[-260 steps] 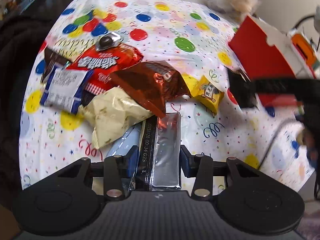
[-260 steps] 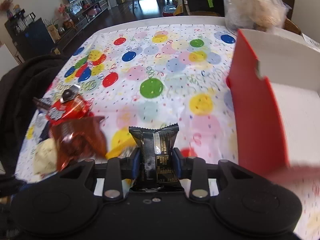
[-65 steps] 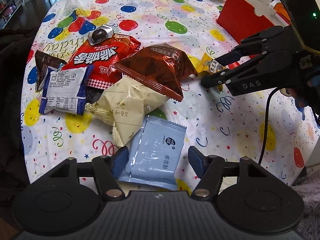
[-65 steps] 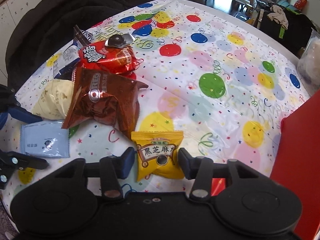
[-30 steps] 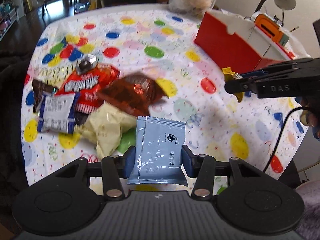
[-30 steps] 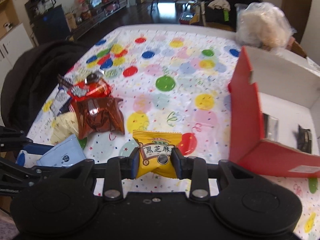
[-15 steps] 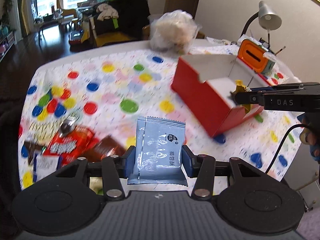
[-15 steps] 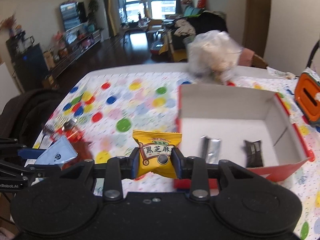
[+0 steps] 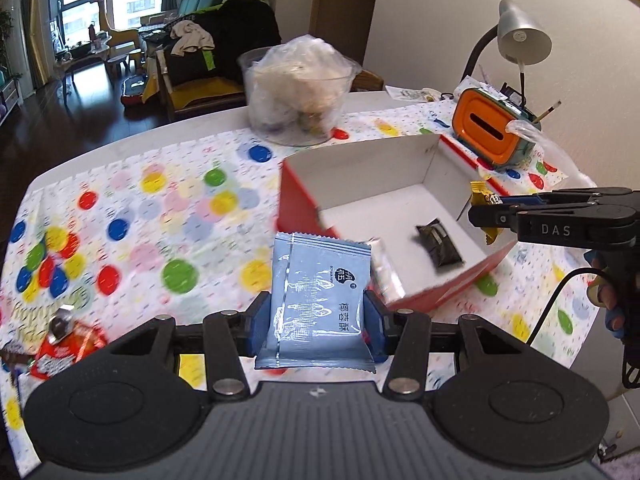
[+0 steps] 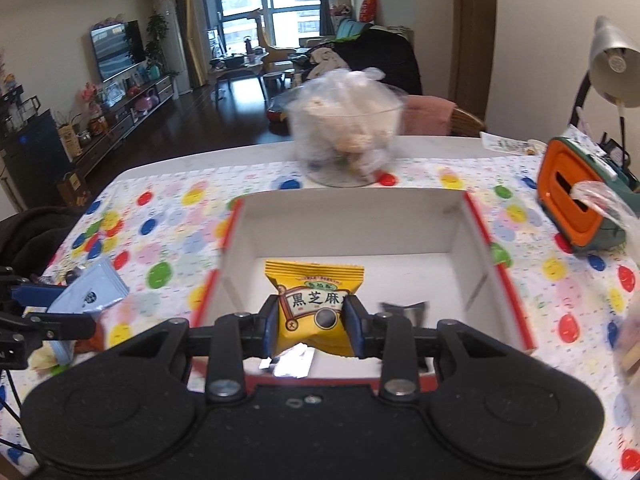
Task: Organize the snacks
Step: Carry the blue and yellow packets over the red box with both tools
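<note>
Both grippers are loaded. Left gripper [image 9: 319, 325] pinches my blue packet [image 9: 319, 300] by its side edges; the packet stands upright, long axis pointing away from me, over the tablecloth [image 9: 160, 216] just short of the red box [image 9: 304, 204]. Right gripper [image 10: 311, 326] clamps the yellow packet [image 10: 314, 304], also upright, above the box's white floor, where a black packet [image 9: 439, 246] and a silver one [image 9: 384, 270] lie.
</note>
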